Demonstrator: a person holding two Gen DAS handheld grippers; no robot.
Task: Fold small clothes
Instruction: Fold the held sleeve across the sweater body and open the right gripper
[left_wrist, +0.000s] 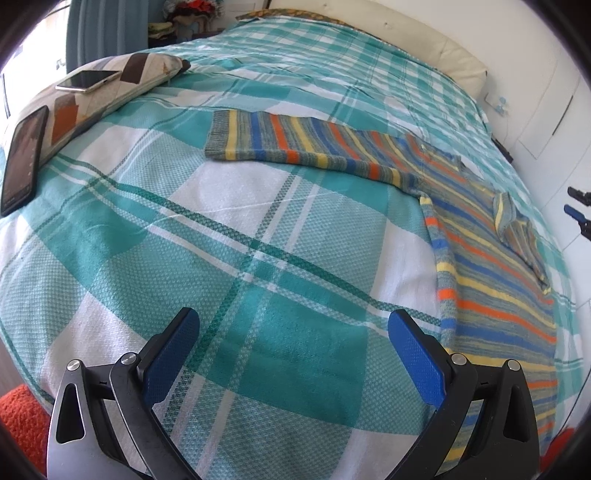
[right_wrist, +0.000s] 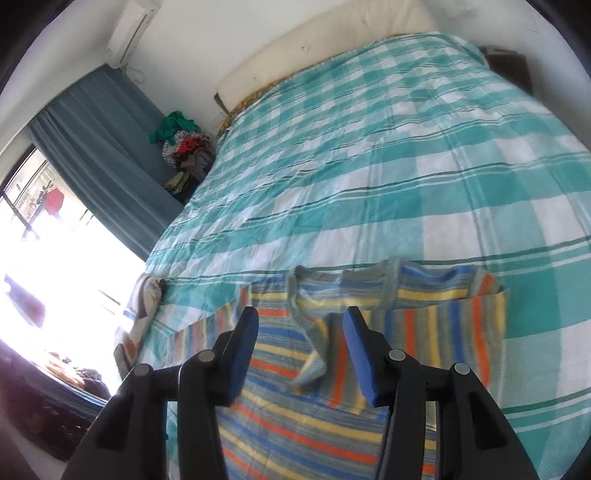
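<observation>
Blue-padded right gripper (right_wrist: 301, 325) parted, empty

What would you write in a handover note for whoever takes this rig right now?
Left gripper: open, empty, above bare checked bedspread.
Right gripper: fingers apart, nothing between them, above the striped sweater.
Sweater lies flat on the bed; one sleeve is stretched out sideways, the other sleeve is folded in over the body.
Two phones rest on the pillow, off to the side.
Left: fold the outstretched sleeve in, then fold the body.
</observation>
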